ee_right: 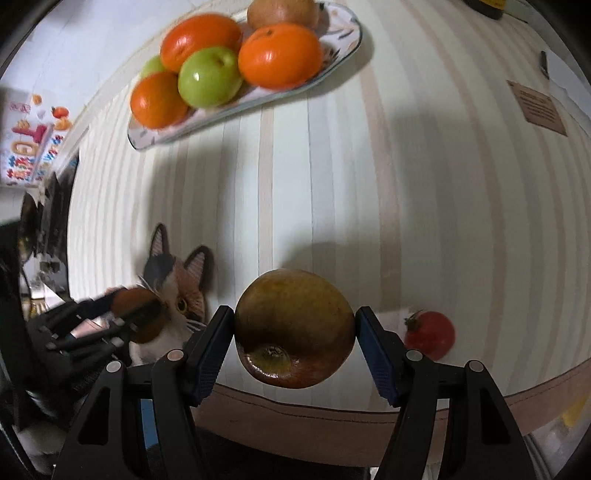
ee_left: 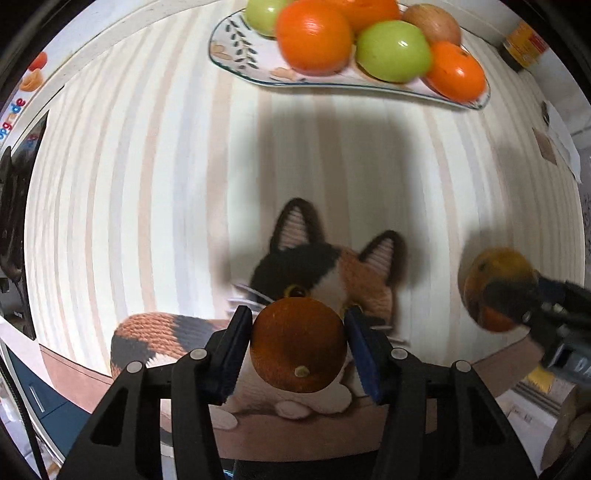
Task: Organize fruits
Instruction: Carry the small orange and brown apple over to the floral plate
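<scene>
Step in hand: pick-up. Both claws have a fruit each, low over the near edge of the counter [ee_right: 332,177], neither yet carried to the plate.
Left claw [ee_left: 299,345]: points almost straight down; its blue pads sit against the two sides of a small brown fruit [ee_left: 299,343], so I judge it clamped on that fruit. Whether the grip is firm I cannot tell.
Right claw [ee_right: 295,328]: clamped on an apple [ee_right: 295,328], a dull green-brown one, with the pads touching both flanks.
Plate [ee_left: 236,55]: at the far side of the counter, well apart from both claws, already heaped with oranges [ee_left: 314,37], green apples [ee_left: 393,50] and a brownish fruit [ee_left: 432,22] at the back.
Tomato [ee_right: 430,334]: a small red one with a green stalk, lying loose on the counter just right of the right claw.
Cat picture [ee_left: 325,273]: a printed cat on the striped cloth under the left claw; only decoration.
Next move, as I judge it: lift each fruit clear, carry it across the bare stripes to the plate, and set it down in a gap.
What it calls for: a gentle release, since the heap is full and round fruit may roll off the shallow rim. The open patch at the plate's near left end looks safest.
Left to do: the tomato.
</scene>
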